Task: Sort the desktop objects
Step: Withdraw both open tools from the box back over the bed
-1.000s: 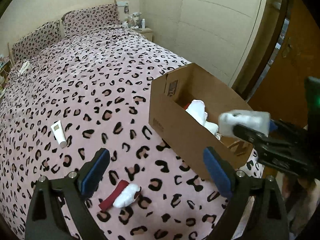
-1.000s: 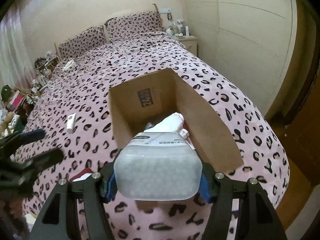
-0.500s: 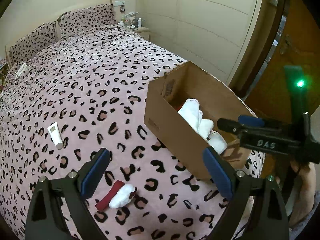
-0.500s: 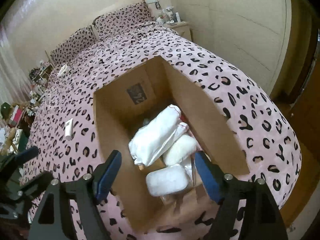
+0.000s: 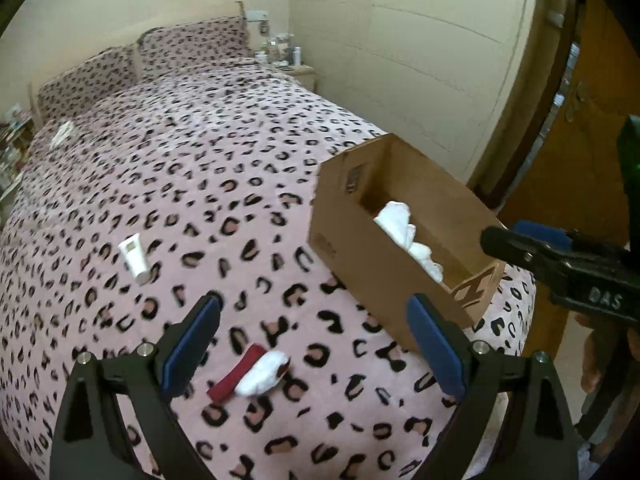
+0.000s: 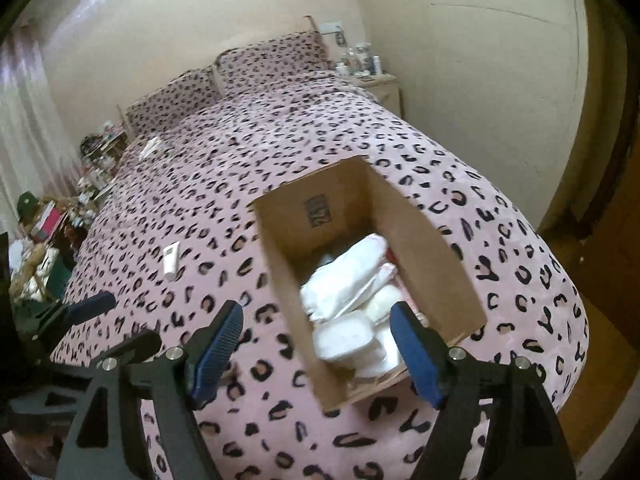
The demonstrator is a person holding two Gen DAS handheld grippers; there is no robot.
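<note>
An open cardboard box (image 5: 352, 256) (image 6: 288, 248) sits on the leopard-print bed near its right edge. It holds white cloth bundles (image 6: 344, 280) and a white plastic container (image 6: 344, 336) at its near end. My right gripper (image 6: 316, 344) is open and empty above the box's near end; it also shows in the left wrist view (image 5: 520, 240). My left gripper (image 5: 312, 340) is open and empty above a red and white rolled sock (image 5: 252, 372). A white tube (image 5: 134, 258) (image 6: 171, 262) lies on the bed to the left.
The bed (image 5: 200, 168) fills most of both views, with pillows (image 5: 192, 40) at the far end. A nightstand with bottles (image 5: 284, 60) stands by the wall. Cluttered shelves (image 6: 48, 232) are to the left. A wooden door (image 5: 580, 160) is on the right.
My right gripper opened and let the white container go into the box, then drew back and up. My left gripper stayed open and drifted slightly.
</note>
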